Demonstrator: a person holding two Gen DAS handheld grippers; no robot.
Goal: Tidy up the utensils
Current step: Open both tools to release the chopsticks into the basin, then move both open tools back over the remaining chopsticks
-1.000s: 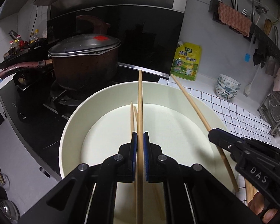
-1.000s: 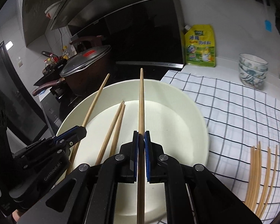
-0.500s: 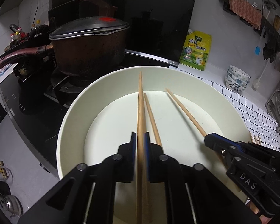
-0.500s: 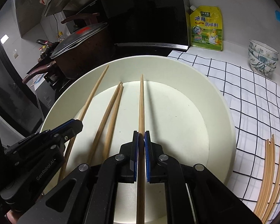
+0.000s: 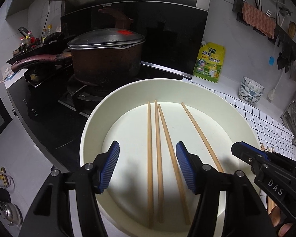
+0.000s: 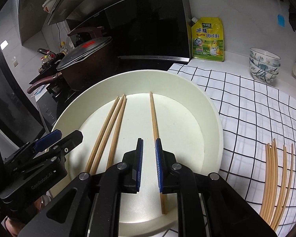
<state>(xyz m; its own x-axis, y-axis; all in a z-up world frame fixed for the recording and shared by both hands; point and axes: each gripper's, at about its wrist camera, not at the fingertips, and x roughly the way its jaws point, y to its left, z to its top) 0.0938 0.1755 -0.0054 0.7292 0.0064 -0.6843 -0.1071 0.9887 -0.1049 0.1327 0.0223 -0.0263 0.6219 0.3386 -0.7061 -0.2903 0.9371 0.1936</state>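
While the four wooden chopsticks (image 5: 157,138) lie flat on the floor of the wide cream basin (image 5: 88,130), three close together on the stove side and one (image 6: 155,126) apart toward the checked cloth (image 6: 256,106), I judge them easy but fiddly things to handle: light, stiff, thin and smooth, so they will roll or skate on the glazed bottom if I nudge them, and they will pivot in my pads if I take them near one end. I would pinch each one around its middle, across its width, with the pads square to it. My left gripper (image 5: 148,167) hangs over the group of three with its jaws opening wide, nothing pressed between the blue ribbed pads (image 5: 110,165); the sticks simply lie below the gap. My right gripper (image 6: 149,164) is opening too, its jaws only a little apart, and the single chopstick runs under the right-hand pad without being clamped as far as I can tell. More chopsticks (image 6: 274,177) wait in a loose fan on the checked cloth beside the basin, lying across one another, so I would have to pick one free of its neighbours. Beyond the basin stand a lidded brown pot (image 5: 106,59) on the stove, a yellow seasoning pouch (image 6: 208,39) and stacked patterned bowls (image 6: 264,65).
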